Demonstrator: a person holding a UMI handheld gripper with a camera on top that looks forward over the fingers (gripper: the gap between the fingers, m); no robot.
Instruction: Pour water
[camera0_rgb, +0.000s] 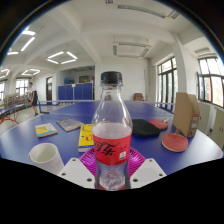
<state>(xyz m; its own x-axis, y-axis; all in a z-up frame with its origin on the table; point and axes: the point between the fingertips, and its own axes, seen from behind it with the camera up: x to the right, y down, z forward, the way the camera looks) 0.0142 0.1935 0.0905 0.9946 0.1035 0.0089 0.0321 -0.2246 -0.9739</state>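
A clear plastic bottle with a black cap and a red label stands upright between my fingers, held above the blue table. My gripper is shut on the bottle, with the magenta pads pressing on both its sides below the label. A white paper cup stands on the table just to the left of the fingers, its mouth open upward.
A yellow packet lies behind the bottle. Booklets and a grey card lie at the left. Table-tennis paddles and a brown paper bag are at the right. More blue tables stand far back.
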